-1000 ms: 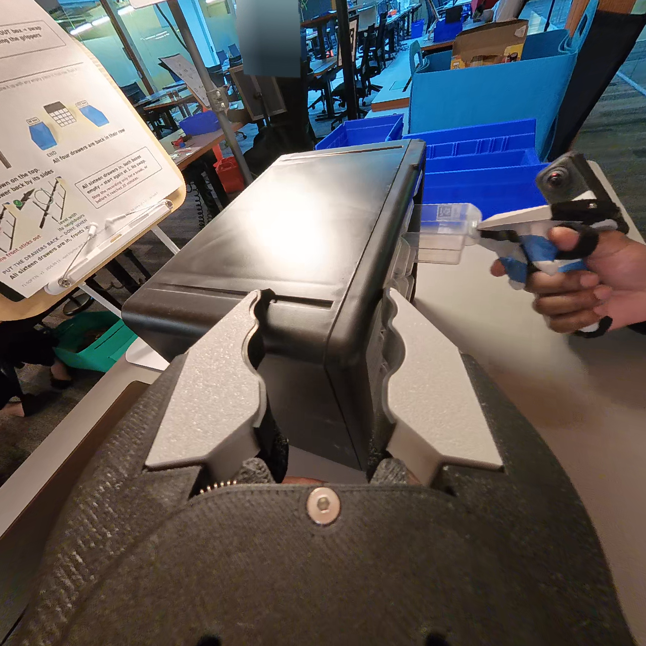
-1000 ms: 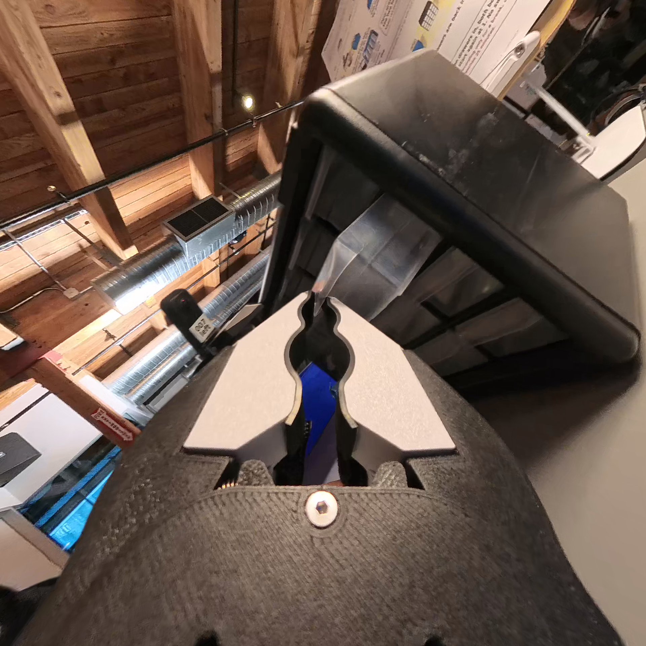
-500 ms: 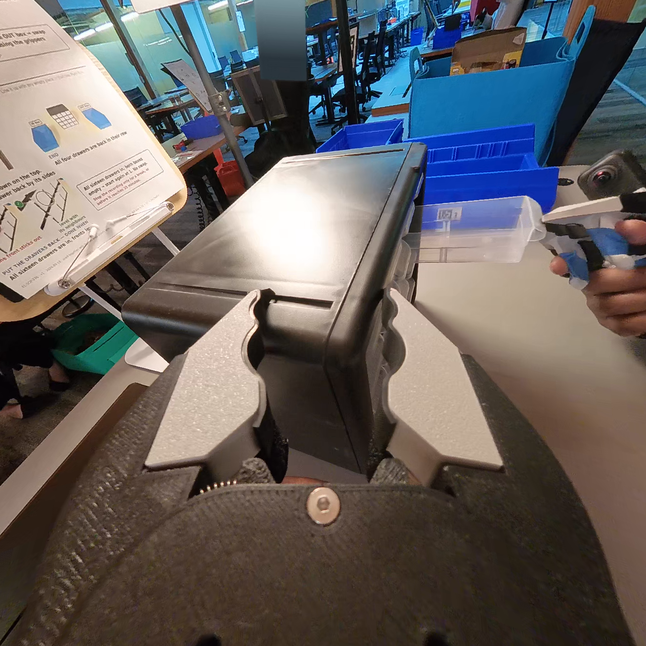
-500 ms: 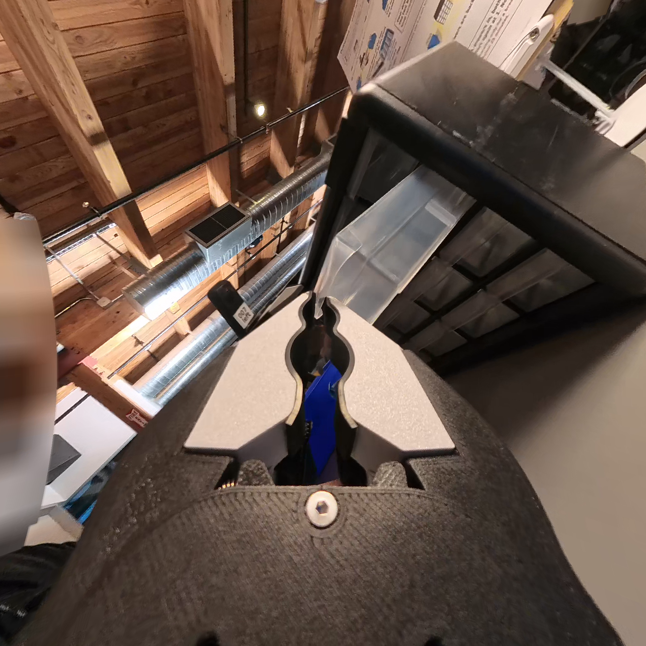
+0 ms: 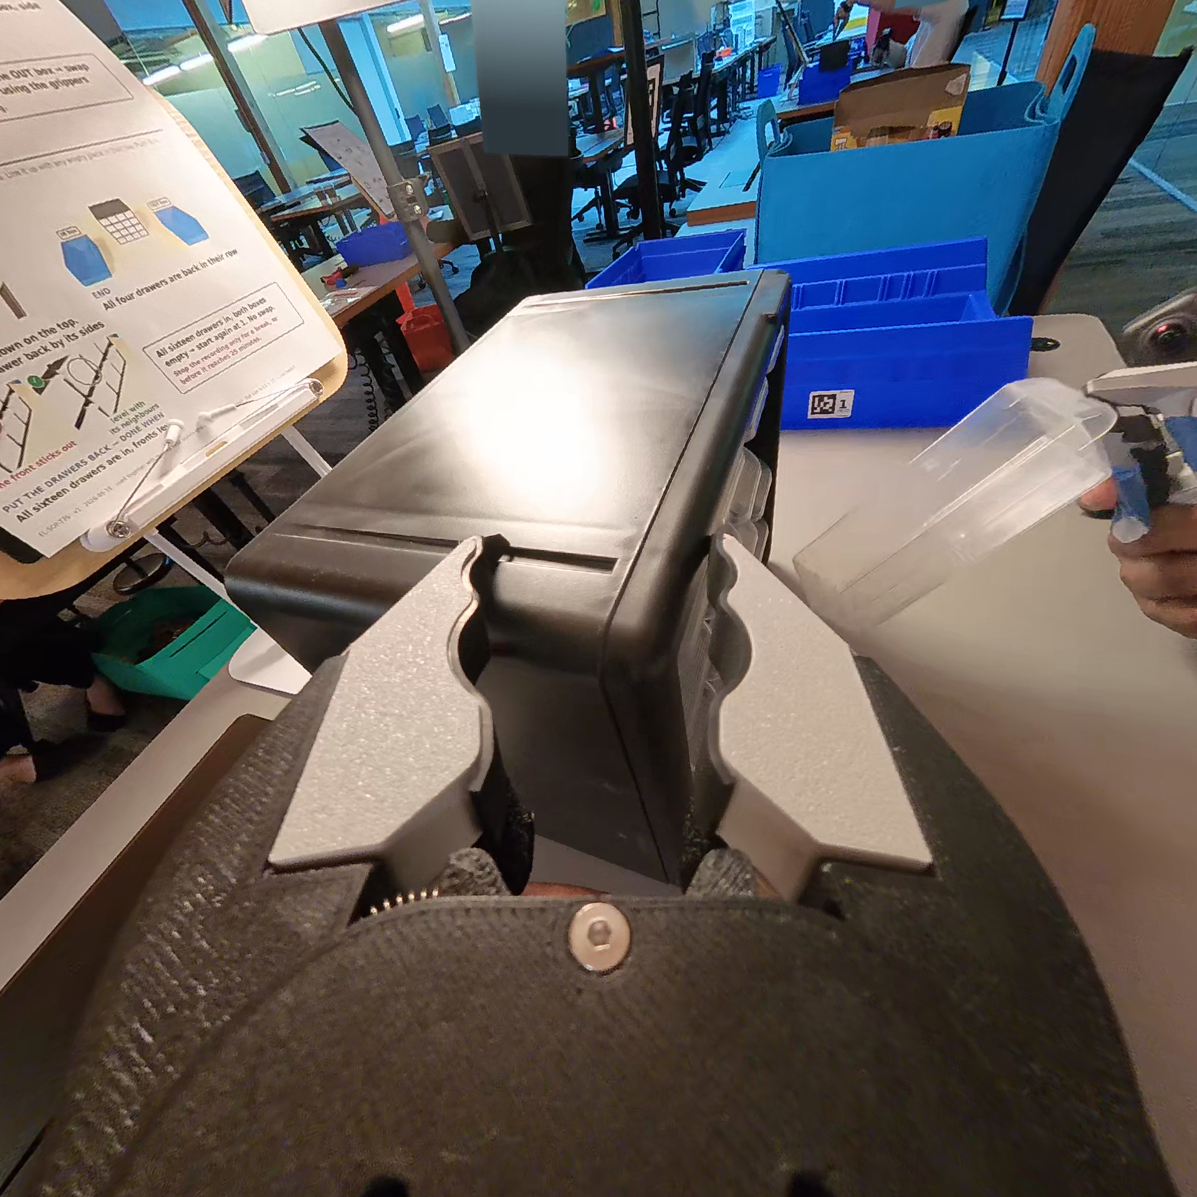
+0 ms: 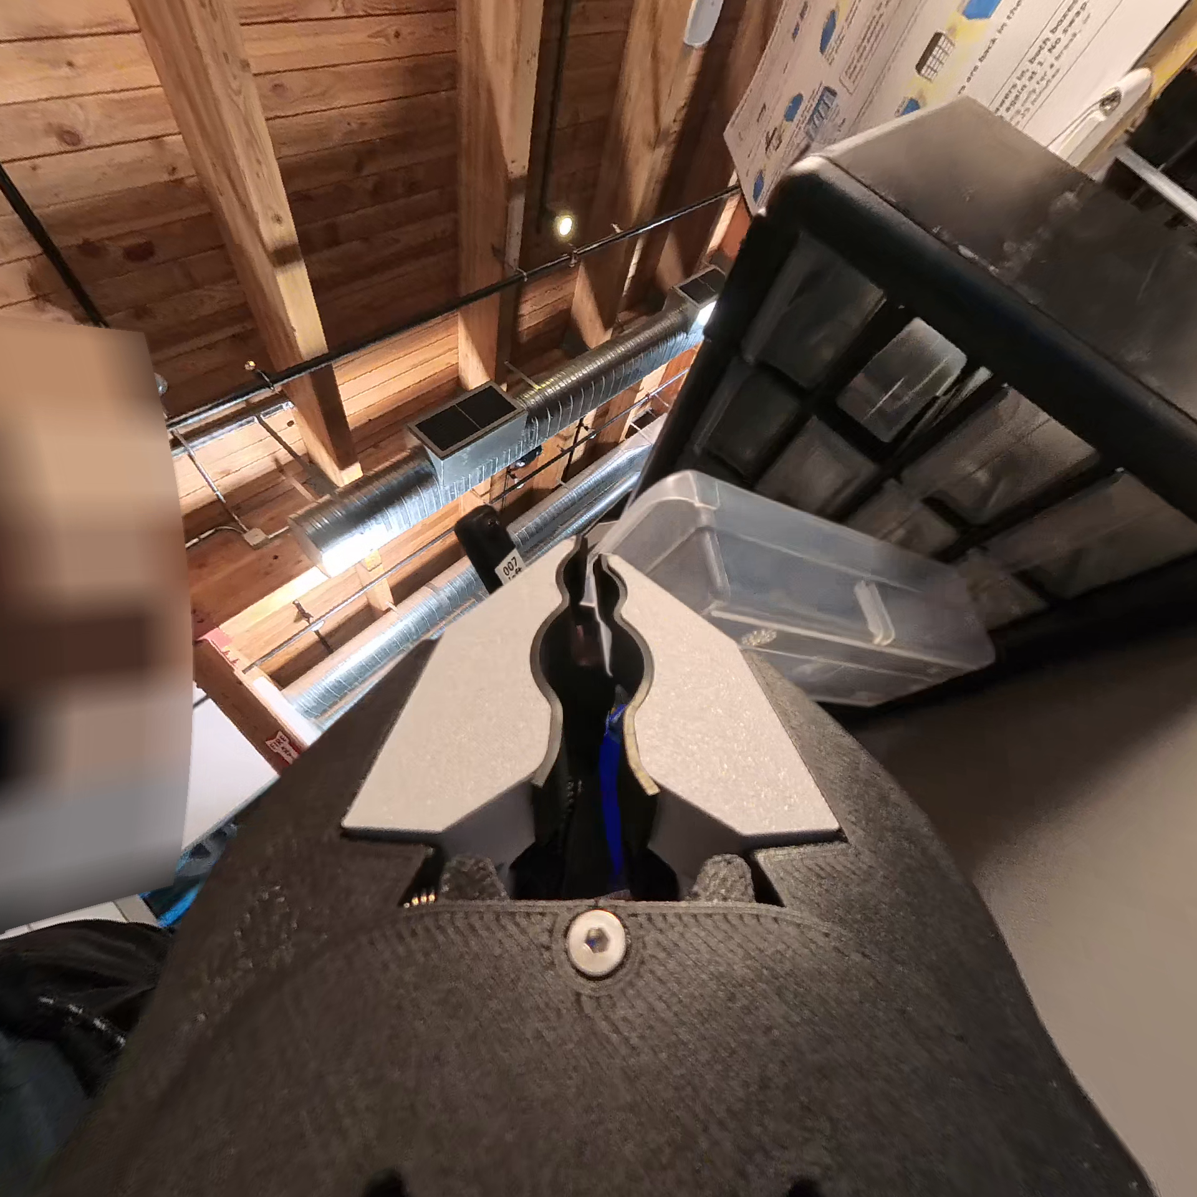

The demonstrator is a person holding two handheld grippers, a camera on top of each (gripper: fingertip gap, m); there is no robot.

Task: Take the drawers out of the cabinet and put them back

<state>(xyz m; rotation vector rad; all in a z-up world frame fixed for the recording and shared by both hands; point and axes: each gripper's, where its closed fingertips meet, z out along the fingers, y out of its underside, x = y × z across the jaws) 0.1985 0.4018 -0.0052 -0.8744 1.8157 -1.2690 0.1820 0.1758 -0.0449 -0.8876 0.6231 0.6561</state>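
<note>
The black drawer cabinet stands on the grey table. My left gripper is open, and its fingers straddle the cabinet's near top front corner. My right gripper is shut on the front lip of a clear plastic drawer. The drawer is fully out of the cabinet and tilts down towards the table in front of it. The left wrist view shows the same drawer in the right gripper at the right edge. Other clear drawers fill the cabinet front.
Blue bins stand on the table behind the cabinet. An instruction board on a clipboard stand stands left of the cabinet. A person's hand holds the right gripper. The table edge runs along the left.
My right gripper pulled the clear drawer rightwards out of its slot until it came free. The drawer now tilts downwards. My left gripper stayed at the cabinet corner.
</note>
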